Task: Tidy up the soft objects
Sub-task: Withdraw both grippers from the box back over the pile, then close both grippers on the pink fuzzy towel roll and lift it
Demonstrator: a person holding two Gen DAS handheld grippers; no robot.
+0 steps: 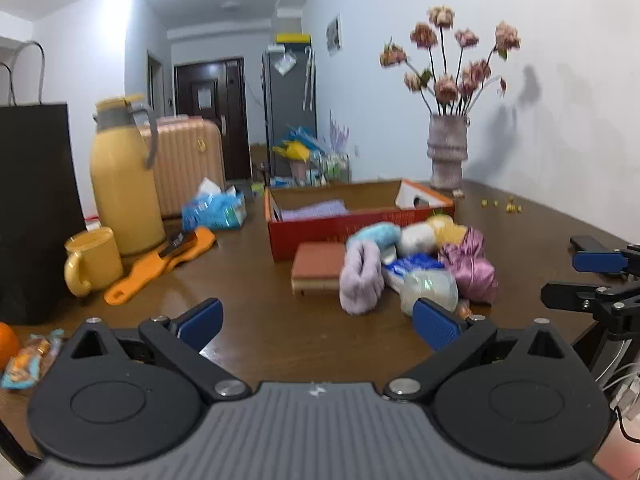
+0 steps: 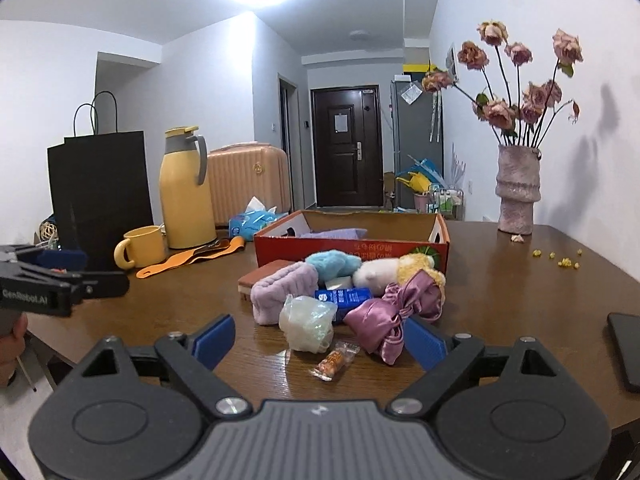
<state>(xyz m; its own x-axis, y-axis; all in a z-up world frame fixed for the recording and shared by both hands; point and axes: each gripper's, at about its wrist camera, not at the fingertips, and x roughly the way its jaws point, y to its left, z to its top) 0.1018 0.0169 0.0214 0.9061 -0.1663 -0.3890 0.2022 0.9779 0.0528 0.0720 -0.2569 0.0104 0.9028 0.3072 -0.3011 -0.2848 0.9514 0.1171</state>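
Observation:
A heap of soft things lies on the brown table in front of a red cardboard box (image 1: 320, 229) (image 2: 344, 247): a lilac plush band (image 1: 361, 276) (image 2: 280, 292), a light-blue fluffy piece (image 1: 376, 236) (image 2: 332, 262), a white and yellow plush (image 2: 400, 270), a pink satin bow (image 1: 474, 266) (image 2: 394, 316), a pale mesh puff (image 1: 430, 290) (image 2: 308, 320) and a brown sponge (image 1: 318, 266). A lilac cloth (image 1: 312, 210) lies in the box. My left gripper (image 1: 318, 326) is open and empty, short of the heap. My right gripper (image 2: 320, 344) is open and empty, around the heap's near edge.
A yellow thermos (image 1: 124, 176), yellow mug (image 1: 92, 260), orange strap (image 1: 160, 264) and black paper bag (image 1: 36, 208) stand at the left. A vase of dried roses (image 2: 518, 188) stands back right. A wrapped candy (image 2: 332, 360) and a phone (image 2: 626, 350) lie near the front.

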